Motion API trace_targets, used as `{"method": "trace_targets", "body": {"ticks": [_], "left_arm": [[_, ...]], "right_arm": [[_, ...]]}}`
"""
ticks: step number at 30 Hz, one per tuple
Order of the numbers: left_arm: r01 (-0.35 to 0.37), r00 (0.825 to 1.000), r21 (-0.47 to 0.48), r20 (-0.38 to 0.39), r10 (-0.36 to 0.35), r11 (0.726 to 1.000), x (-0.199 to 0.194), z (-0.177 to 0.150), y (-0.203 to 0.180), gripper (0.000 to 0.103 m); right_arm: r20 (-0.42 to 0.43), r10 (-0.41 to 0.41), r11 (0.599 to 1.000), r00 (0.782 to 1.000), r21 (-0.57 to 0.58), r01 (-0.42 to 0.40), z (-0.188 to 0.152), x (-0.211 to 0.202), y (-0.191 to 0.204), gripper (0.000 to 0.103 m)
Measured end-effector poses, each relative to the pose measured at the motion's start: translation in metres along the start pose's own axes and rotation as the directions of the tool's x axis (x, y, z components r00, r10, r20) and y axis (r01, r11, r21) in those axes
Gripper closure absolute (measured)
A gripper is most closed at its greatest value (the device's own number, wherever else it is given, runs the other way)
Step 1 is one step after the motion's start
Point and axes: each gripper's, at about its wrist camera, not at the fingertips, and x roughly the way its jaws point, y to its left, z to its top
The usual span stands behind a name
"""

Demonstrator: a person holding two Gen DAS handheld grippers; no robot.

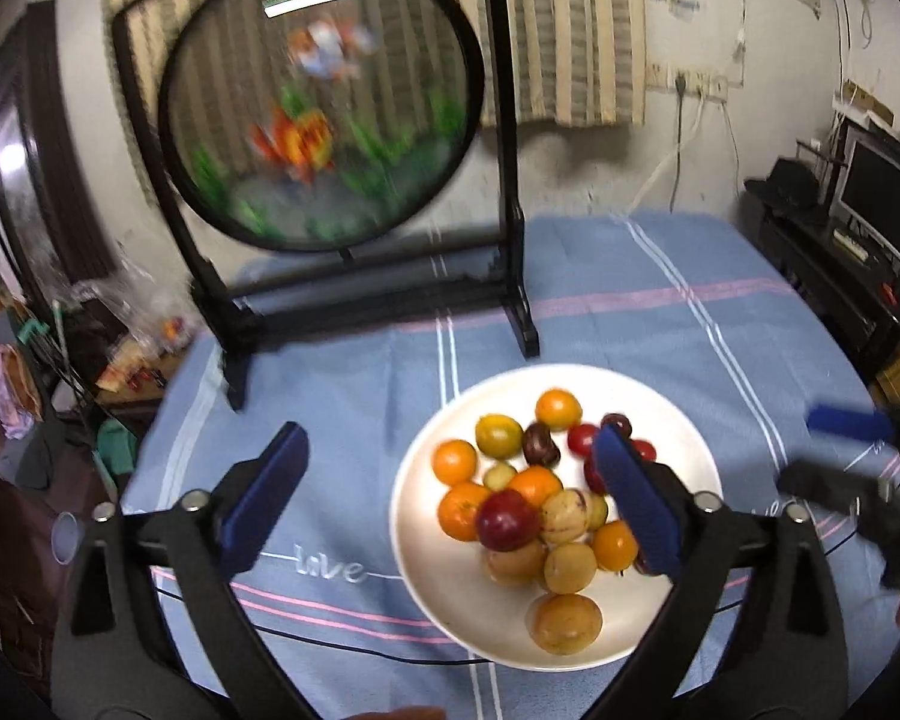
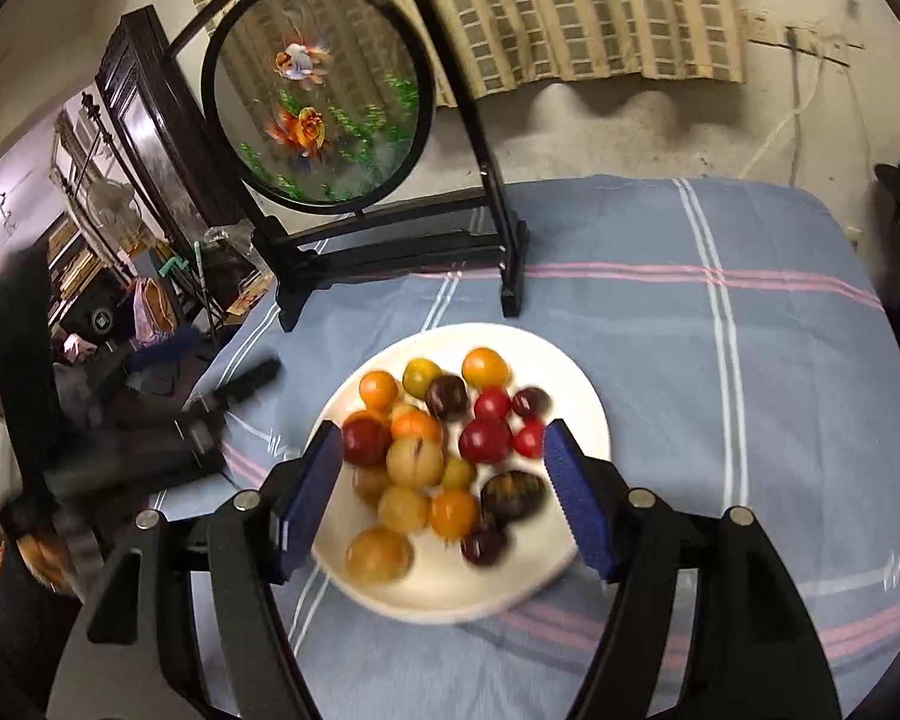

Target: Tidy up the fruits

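Fruits (image 2: 438, 450) heaped mixed on plate (image 2: 588, 402), desk centre. My right gripper (image 2: 441, 498) spread wide above heap, empty. My left gripper (image 1: 450, 498) also wide, plate edge at 3 o'clock, likely standing clear.

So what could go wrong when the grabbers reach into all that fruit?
The fruits are heaped close together on the white plate, so an open right gripper might nudge neighbours and send round ones rolling off. The plate sits on a loose-looking blue cloth, so a push could slide it. The left gripper, also open, hovers close by and could bump the other.
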Motion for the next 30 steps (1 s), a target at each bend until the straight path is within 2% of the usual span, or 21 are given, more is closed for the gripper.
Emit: {"method": "trace_targets", "body": {"ticks": [7,14,19,22,30], "left_arm": [[0.039,0.994,-0.016,0.106,-0.037,0.999,-0.061,0.012,-0.003,0.003],[0.07,0.982,0.01,0.174,-0.07,0.998,-0.107,0.012,-0.013,0.003],[0.063,0.981,0.002,0.183,-0.063,0.998,-0.124,0.005,-0.015,0.003],[0.013,0.981,-0.024,0.193,-0.008,1.0,-0.129,-0.001,-0.014,0.003],[-0.025,0.987,-0.077,0.155,0.037,0.997,-0.131,-0.007,-0.002,0.003]], "right_arm": [[-0.001,0.002,0.998,1.0,0.066,-0.002,-0.051,-0.037,0.0,0.033],[0.005,0.012,0.998,1.0,0.054,-0.013,-0.072,-0.055,0.015,0.033],[0.007,0.024,0.999,1.0,0.038,-0.024,-0.08,-0.062,0.024,0.033],[0.005,0.028,0.999,1.0,0.032,-0.028,-0.084,-0.064,0.027,0.033],[-0.016,0.036,0.999,0.999,0.009,-0.036,-0.094,-0.064,0.035,0.033]]}}
